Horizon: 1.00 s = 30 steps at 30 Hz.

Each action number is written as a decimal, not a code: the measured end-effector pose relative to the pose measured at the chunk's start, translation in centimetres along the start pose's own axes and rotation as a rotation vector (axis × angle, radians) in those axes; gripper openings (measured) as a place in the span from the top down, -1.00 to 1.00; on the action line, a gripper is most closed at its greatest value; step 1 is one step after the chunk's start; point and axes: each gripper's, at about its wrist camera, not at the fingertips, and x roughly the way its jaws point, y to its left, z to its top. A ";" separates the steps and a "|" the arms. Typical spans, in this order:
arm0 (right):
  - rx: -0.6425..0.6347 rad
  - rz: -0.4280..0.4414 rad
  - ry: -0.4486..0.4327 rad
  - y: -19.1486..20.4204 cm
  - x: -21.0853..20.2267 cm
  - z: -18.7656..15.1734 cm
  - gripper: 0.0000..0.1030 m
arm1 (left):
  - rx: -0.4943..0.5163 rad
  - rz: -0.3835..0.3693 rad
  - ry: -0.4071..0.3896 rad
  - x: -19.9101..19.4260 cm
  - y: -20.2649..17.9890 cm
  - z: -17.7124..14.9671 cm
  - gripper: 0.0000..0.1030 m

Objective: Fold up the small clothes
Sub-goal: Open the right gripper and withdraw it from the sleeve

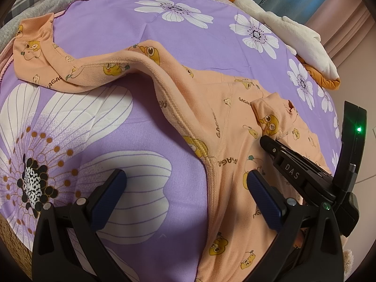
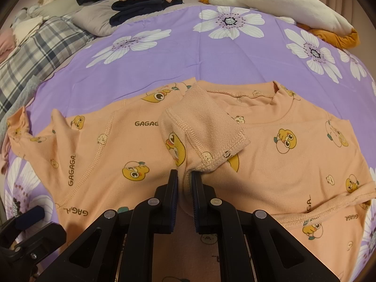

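Purple bedsheet with big white flower print [image 2: 178, 54] covers the bed, smooth, with wide bare cloth across the far half and at near left in the left wrist view. Far edge is crowded: grey-white plaid blanket [image 2: 40, 47] at far left, dark navy folded clothes stack [image 2: 141, 8] with a pink piece on top at far centre, cream fleece garment with orange lining [image 2: 289, 4] at far right.

Small peach long-sleeve top with yellow cartoon print and "GAGAGA" lettering [image 2: 293, 162] lies spread flat on the near half of the sheet, collar toward the far side. One sleeve [image 1: 77, 70] trails far left across the sheet, its fleecy inside partly turned up. The other sleeve [image 2: 206, 127] is folded over the chest, inside out, overlock seams showing.

Right tongs [image 2: 184, 178] nearly together, clamped on a raised pinch of the top at that sleeve's base. Left tongs [image 1: 185, 178] wide apart, holding nothing, one finger over bare sheet, the other over the top's hem side.
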 end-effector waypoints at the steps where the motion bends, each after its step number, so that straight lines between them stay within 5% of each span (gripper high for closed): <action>1: 0.000 0.000 0.000 0.0 0.0 0.0 0.85 | 0.000 0.000 0.000 0.0 0.0 0.0 -0.98; 14: -0.048 -0.018 -0.008 0.6 -0.5 0.1 0.76 | 0.008 0.013 -0.006 0.1 0.0 0.0 -0.98; 17: -0.050 0.045 0.019 0.4 -0.9 0.6 0.30 | -0.001 0.014 -0.008 0.0 0.0 0.1 -0.98; 19: -0.034 0.090 0.030 -0.2 -1.7 0.9 -0.24 | -0.007 0.023 -0.007 0.0 -0.1 0.1 -0.98; 30: 0.032 0.136 -0.032 -7.6 -6.6 0.6 -0.40 | 0.028 0.131 0.008 0.7 -2.8 0.1 -0.97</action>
